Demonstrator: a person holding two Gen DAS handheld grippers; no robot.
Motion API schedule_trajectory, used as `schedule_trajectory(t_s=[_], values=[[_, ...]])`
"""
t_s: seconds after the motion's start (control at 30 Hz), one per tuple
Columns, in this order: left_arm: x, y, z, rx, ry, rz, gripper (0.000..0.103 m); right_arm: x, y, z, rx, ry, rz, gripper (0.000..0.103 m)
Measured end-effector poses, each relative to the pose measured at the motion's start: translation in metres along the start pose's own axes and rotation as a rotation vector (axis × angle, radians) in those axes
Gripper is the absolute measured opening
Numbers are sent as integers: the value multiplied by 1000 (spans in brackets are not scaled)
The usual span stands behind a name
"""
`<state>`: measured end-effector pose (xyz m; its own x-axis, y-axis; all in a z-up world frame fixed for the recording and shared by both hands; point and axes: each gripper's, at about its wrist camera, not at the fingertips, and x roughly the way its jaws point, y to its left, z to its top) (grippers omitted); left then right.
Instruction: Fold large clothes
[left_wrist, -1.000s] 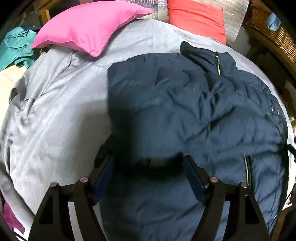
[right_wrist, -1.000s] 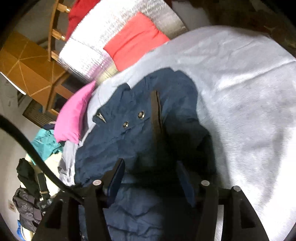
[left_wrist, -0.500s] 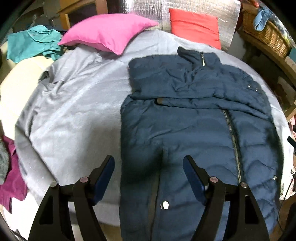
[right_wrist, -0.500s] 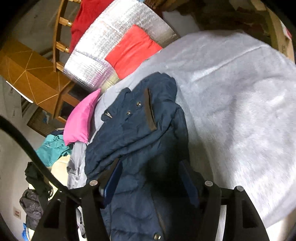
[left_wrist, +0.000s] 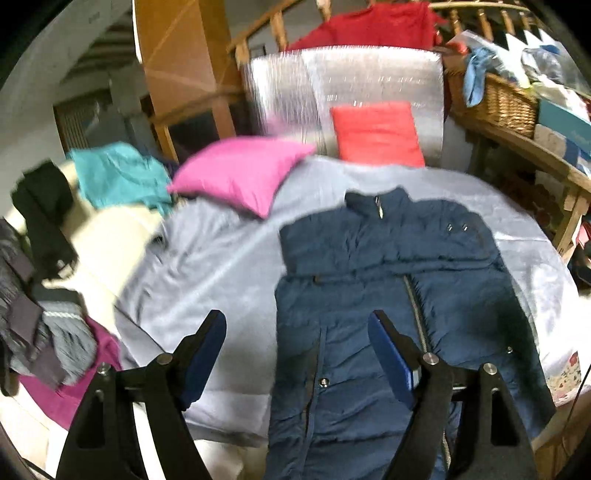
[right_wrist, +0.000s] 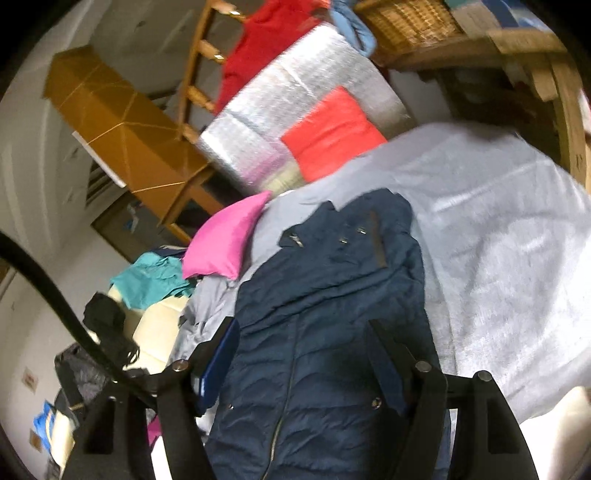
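A navy padded jacket (left_wrist: 388, 295) lies front up on a grey bed cover (left_wrist: 207, 266), collar toward the pillows, both sleeves folded across the chest. It also shows in the right wrist view (right_wrist: 325, 317). My left gripper (left_wrist: 297, 354) is open and empty, held above the jacket's lower left part. My right gripper (right_wrist: 303, 362) is open and empty, above the jacket's lower part near the bed's near edge.
A pink pillow (left_wrist: 240, 170) and a red pillow (left_wrist: 376, 134) lie at the head of the bed against a silver padded board (left_wrist: 332, 81). Loose clothes (left_wrist: 118, 177) pile left of the bed. A wicker basket (left_wrist: 495, 99) stands on a wooden shelf at right.
Both grippers have drawn back and up from the jacket's chest toward its hem. They were low over the folded sleeves; now the whole jacket and the room show.
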<state>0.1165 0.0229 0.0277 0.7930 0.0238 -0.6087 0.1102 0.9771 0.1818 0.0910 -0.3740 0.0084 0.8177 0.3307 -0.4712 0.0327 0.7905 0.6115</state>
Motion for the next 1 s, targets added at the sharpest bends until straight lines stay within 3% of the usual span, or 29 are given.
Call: schedule_trajectory(t_s=[0.3, 0.63, 1.0], values=[[-59, -7, 17, 25, -158, 15, 81, -32, 55, -3, -140, -54, 52, 76], [-59, -9, 25, 15, -181, 36, 81, -30, 72, -3, -171, -53, 68, 76], [-32, -8, 34, 21, -160, 59, 81, -1, 68, 6, -153, -26, 57, 76]])
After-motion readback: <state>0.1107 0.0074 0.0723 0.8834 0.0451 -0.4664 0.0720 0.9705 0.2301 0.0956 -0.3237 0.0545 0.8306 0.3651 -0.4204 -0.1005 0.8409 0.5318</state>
